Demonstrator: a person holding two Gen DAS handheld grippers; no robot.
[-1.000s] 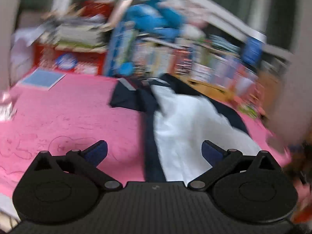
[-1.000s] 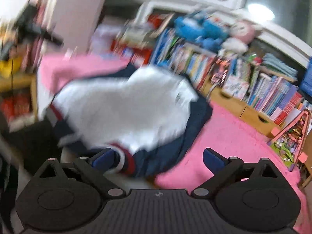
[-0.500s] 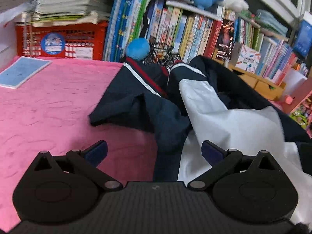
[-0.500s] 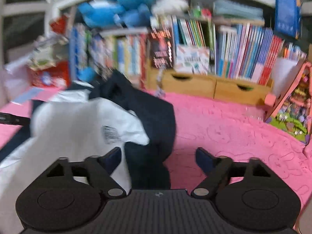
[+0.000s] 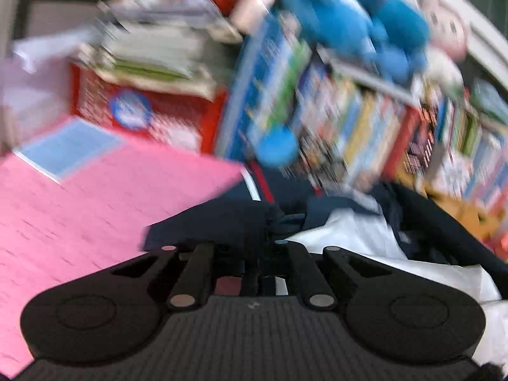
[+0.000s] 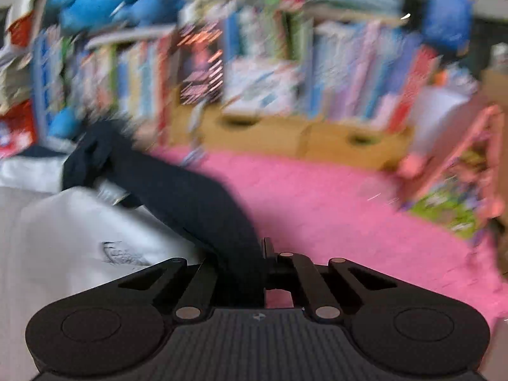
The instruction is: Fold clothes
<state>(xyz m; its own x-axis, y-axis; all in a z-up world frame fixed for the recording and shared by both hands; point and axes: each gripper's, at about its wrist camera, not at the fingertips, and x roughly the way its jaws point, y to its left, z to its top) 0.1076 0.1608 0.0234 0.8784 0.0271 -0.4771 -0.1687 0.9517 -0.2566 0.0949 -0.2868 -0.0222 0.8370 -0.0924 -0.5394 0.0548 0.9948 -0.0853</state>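
- The left hand-held gripper [image 5: 265, 254] has its jaws together, just closed, clamped on a navy fold of the jacket [image 5: 222, 222]; dark cloth bunches right at the fingertips.
- The right hand-held gripper [image 6: 265, 254] has likewise just closed and is pinched on a navy band of the jacket [image 6: 197, 203] that runs from its tips up toward 10 o'clock.
- The jacket, navy with a white lining, lies crumpled on the pink surface [image 5: 79, 222]. In the left wrist view its white lining [image 5: 365, 241] spreads toward 3 o'clock and a red and white striped trim [image 5: 260, 184] shows at 12 o'clock of the tips.
- In the right wrist view the white lining [image 6: 63, 238] fills the 9 o'clock side, with a small dark printed mark [image 6: 117, 250] on it; bare pink surface [image 6: 333, 206] lies toward 2 o'clock.
- Behind the jacket stand rows of books [image 6: 349, 79] over wooden drawers [image 6: 301, 136], with blue plush toys [image 5: 365, 22] on top and a red crate [image 5: 143, 111] at 10 o'clock in the left wrist view.
- Both views are blurred.
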